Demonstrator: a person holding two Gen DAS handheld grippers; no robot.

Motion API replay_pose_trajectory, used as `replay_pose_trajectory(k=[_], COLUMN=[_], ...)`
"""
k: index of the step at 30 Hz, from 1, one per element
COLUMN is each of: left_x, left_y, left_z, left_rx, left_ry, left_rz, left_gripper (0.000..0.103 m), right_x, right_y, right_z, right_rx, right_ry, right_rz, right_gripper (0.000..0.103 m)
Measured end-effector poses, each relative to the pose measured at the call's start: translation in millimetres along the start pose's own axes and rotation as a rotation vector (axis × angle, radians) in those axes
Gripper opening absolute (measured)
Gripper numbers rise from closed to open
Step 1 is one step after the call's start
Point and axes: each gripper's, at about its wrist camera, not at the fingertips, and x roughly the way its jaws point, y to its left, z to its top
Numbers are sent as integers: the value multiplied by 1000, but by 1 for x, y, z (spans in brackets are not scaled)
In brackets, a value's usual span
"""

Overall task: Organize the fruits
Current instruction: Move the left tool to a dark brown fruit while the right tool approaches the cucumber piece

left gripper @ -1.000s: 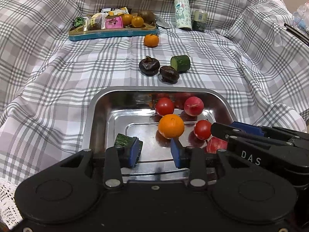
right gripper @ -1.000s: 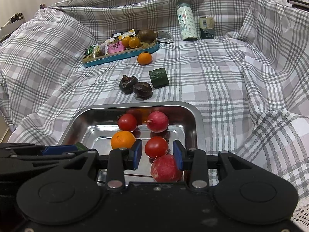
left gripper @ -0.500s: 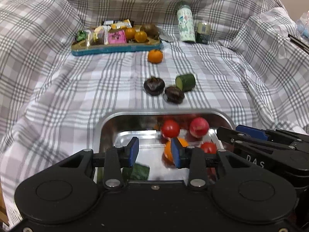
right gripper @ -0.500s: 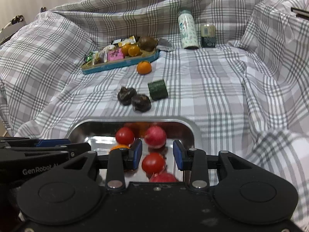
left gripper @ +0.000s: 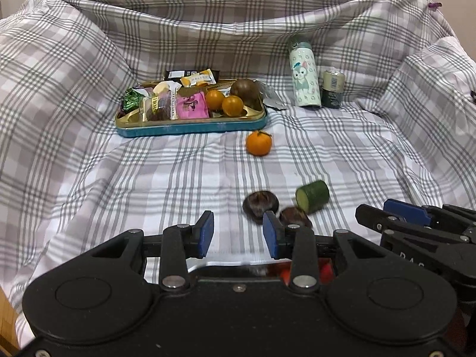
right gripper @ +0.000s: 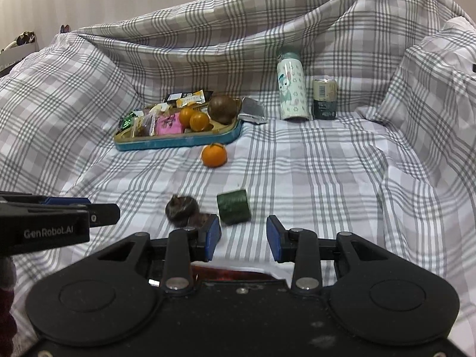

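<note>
On the plaid cloth [left gripper: 166, 178], mid-scene: loose orange [left gripper: 258, 143], below it two dark fruits [left gripper: 261, 203] touching each other, cucumber piece [left gripper: 312, 196] just beside them at 3 o'clock.

At 11 o'clock from the orange, teal tray [left gripper: 190, 127] with snack packets, two small oranges [left gripper: 223, 103] and a brown fruit [left gripper: 245, 89]. At 1 o'clock, bottle [left gripper: 305, 78] upright, can [left gripper: 333, 89] just beside it on its right.

Left gripper [left gripper: 238, 234]: jaws narrowly parted, nothing between them, pads over bare cloth. Near dark fruit sits just behind the right pad; touching or not, cannot tell.

Right gripper [right gripper: 243, 238]: jaws at their narrowest with a gap between the pads, empty. Cucumber piece [right gripper: 233, 206] just beyond the gap at 11 o'clock; dark fruits [right gripper: 182, 206] behind the left pad.

Steel pan [left gripper: 226, 264]: only a sliver of rim shows under the left gripper body, with bits of red fruit [left gripper: 325, 269] in it. Rest hidden.

Each gripper shows at the edge of the other's view: right one at 3 o'clock, left one at 9 o'clock.
</note>
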Motion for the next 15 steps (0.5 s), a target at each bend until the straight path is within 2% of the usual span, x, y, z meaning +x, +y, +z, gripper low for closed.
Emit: replay_pose_trajectory(k=[6, 15], left_x=[23, 47], left_y=[3, 5], left_z=[12, 12], left_rx=[-8, 3], left_ry=[19, 63], left_rz=[1, -7], left_gripper=[45, 45], right_x=[21, 55], right_y=[7, 14], right_z=[7, 11], right_rx=[-10, -42], right_ry=[8, 39], right_rz=[5, -10], right_gripper=[38, 38])
